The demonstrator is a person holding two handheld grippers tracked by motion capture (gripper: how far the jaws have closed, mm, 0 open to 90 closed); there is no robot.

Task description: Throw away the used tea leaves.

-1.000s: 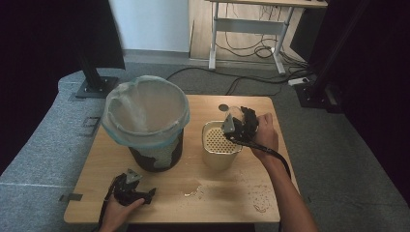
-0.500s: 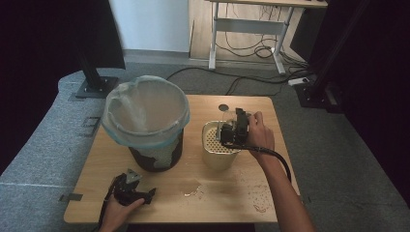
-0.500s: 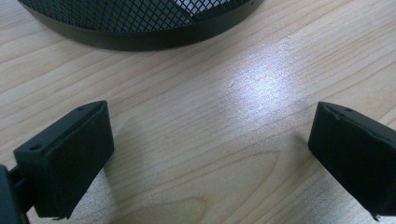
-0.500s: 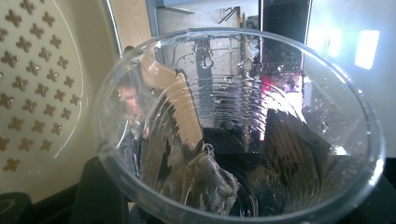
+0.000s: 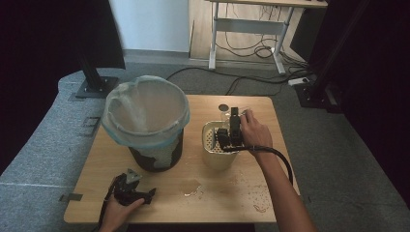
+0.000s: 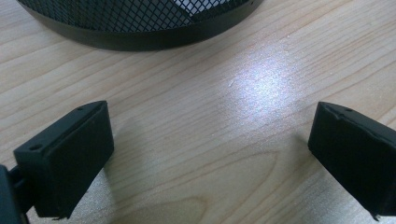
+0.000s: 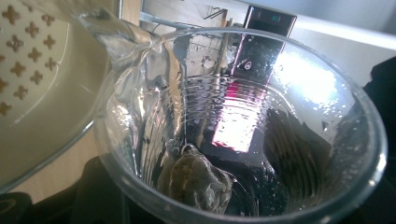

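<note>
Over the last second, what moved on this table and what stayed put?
The right gripper, shut on a clear plastic cup, swung from the strainer's right rim in over it and dipped, tipping the cup toward the strainer. A wet clump sits inside the cup. The left gripper, jaws open, kept still near the front edge; the lined bin did not move.

This looks like an office or lab room. A small wooden table stands on grey carpet, with a desk frame, trailing cables and black stands behind it.
</note>
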